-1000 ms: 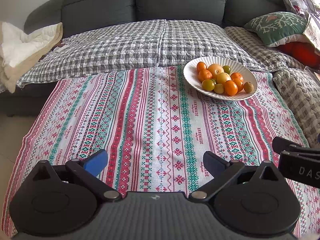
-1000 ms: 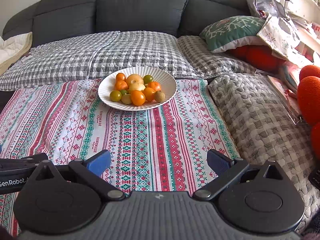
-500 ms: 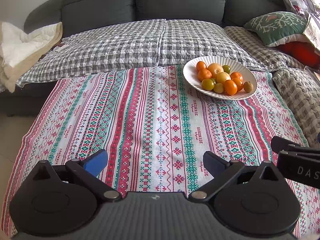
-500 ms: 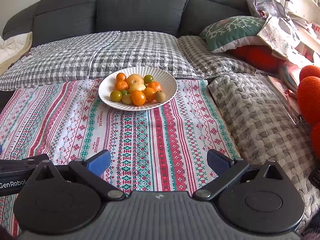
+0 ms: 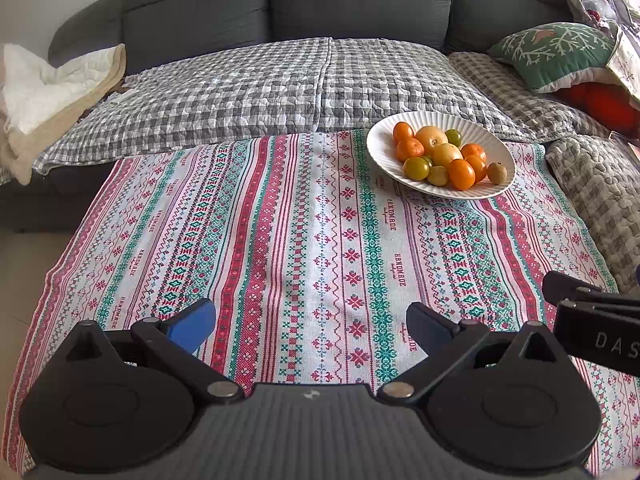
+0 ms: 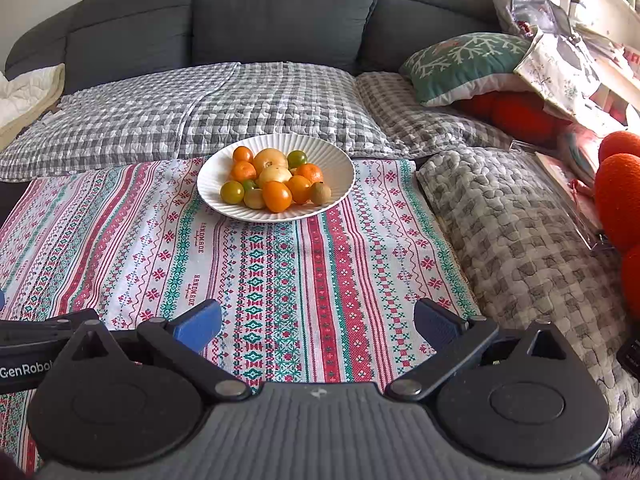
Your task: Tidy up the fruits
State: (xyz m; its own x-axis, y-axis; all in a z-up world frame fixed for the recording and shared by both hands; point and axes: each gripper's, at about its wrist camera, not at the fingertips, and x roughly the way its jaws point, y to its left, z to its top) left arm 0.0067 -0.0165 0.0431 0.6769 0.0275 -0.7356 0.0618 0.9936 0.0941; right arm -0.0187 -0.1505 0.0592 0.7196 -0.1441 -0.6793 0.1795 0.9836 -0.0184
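Observation:
A white ribbed plate (image 5: 494,138) (image 6: 336,160) stands at the far side of the patterned tablecloth (image 5: 304,240) (image 6: 280,272). It holds several small fruits: orange ones (image 5: 461,174) (image 6: 277,196), yellow-green ones (image 5: 416,168) (image 6: 232,192) and a brownish one (image 5: 497,173) (image 6: 320,193). My left gripper (image 5: 310,326) is open and empty, low over the near cloth, with the plate far ahead to its right. My right gripper (image 6: 318,322) is open and empty, with the plate ahead and slightly left.
A dark grey sofa (image 5: 360,0) with a checked quilt (image 5: 280,80) stands behind the table. A green cushion (image 6: 468,64) and red cushions (image 6: 620,196) lie at the right. A quilted throw (image 6: 520,248) borders the cloth's right edge. A white blanket (image 5: 48,84) lies at the left.
Both grippers have crept slightly forward toward the plate. Both stay open and empty.

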